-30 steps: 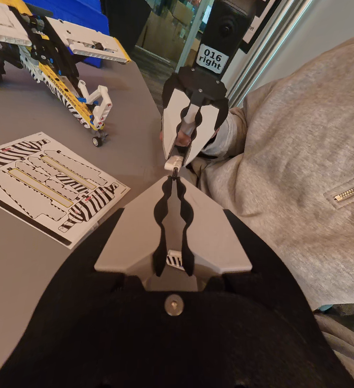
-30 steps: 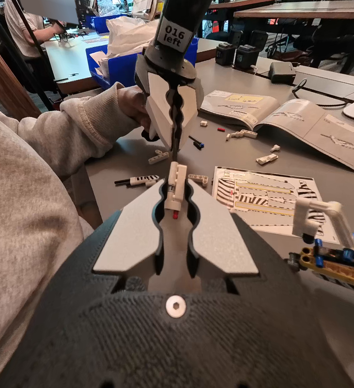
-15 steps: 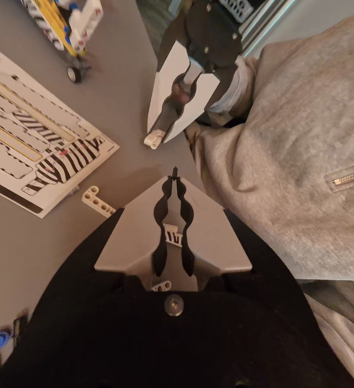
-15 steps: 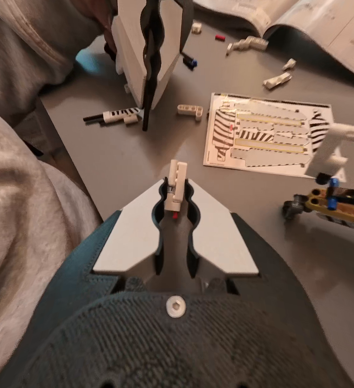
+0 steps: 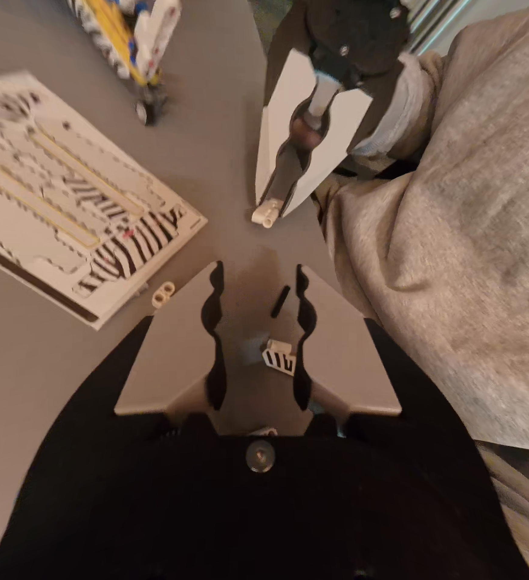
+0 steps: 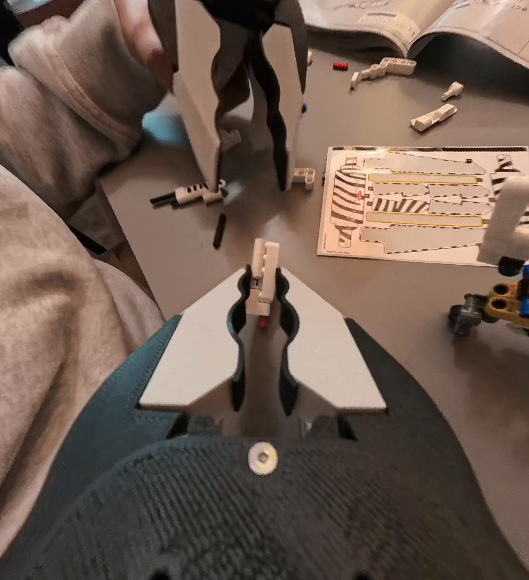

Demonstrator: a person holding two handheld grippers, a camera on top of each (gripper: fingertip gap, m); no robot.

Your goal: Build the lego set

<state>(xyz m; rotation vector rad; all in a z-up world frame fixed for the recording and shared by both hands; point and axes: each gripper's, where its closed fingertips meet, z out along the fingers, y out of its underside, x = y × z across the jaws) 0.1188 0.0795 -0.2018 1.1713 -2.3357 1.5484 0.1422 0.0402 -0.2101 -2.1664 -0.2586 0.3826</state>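
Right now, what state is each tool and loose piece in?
Left tool: open, empty, over the table.
Right tool: shut on the white piece.
Black axle: lying loose on the table.
Zebra-striped piece: lying flat under the left tool.
Sticker sheet: flat, partly used.
Instruction booklet: open.
Yellow model: partly built.

I see a grey tabletop (image 6: 382, 314), a white sticker sheet (image 6: 414, 204) with black zebra stripes and yellow outlines, a white piece (image 6: 261, 282) with a red tip, a black axle (image 6: 219, 230), a zebra-striped white part (image 5: 279, 362), and a yellow, blue and white model (image 6: 524, 301). My sleeve (image 6: 37, 282) is grey.
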